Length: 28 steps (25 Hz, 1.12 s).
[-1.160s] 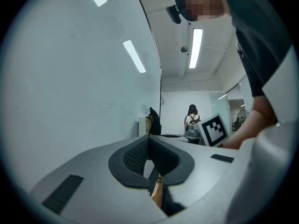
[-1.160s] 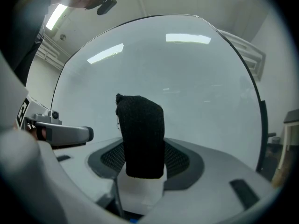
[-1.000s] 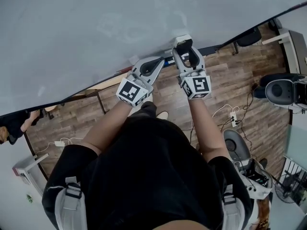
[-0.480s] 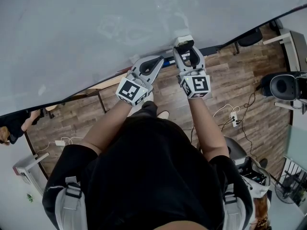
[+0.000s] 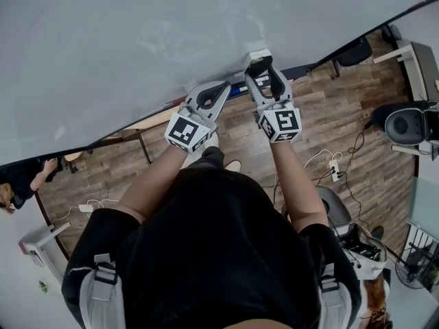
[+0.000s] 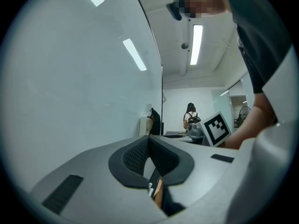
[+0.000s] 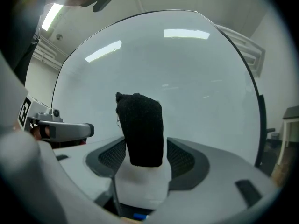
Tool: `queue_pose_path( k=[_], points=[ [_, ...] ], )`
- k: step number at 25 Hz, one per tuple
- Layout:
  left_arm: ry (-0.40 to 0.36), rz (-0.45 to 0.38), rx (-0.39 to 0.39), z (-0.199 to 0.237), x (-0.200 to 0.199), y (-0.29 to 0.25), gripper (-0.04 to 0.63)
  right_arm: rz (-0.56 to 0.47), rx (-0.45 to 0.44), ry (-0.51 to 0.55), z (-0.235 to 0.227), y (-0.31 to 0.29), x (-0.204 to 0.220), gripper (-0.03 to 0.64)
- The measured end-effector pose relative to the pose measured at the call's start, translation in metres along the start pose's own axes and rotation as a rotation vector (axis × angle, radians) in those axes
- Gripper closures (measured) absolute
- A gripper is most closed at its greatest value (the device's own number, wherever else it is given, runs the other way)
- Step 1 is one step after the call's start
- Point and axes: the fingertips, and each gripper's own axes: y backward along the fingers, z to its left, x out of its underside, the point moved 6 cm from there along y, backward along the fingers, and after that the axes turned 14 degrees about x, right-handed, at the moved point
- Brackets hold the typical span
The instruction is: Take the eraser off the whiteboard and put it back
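Against the whiteboard (image 5: 137, 46), near its lower edge, stands the eraser (image 7: 140, 129) — black felt toward the board, white body behind — between the right gripper's (image 7: 145, 158) 2 jaws, which have just been opening and stand spread off it. Left gripper (image 6: 149, 143), by that same lower edge: jaws pressed together, pad to pad.

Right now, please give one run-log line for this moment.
right gripper: jaws just opening, eraser between them | eraser: against whiteboard | left gripper: shut, empty
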Motion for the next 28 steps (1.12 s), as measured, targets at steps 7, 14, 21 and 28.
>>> queue_pose_path(
  k=[7,14,21,28],
  points=[
    [0.01,0.021,-0.012,-0.011,0.002,0.006,0.6,0.022,-0.012,-0.02,-0.004,0.024,0.006,0.356],
    [0.004,0.025,-0.032,-0.028,-0.003,0.018,0.6,0.022,-0.025,-0.021,-0.003,0.052,0.0,0.356],
    [0.009,0.046,-0.035,-0.047,-0.008,0.026,0.6,-0.01,-0.1,-0.021,0.008,0.081,-0.02,0.356],
    [-0.035,0.035,-0.049,-0.073,-0.024,0.042,0.6,-0.013,-0.166,-0.002,0.022,0.115,-0.042,0.359]
  ],
)
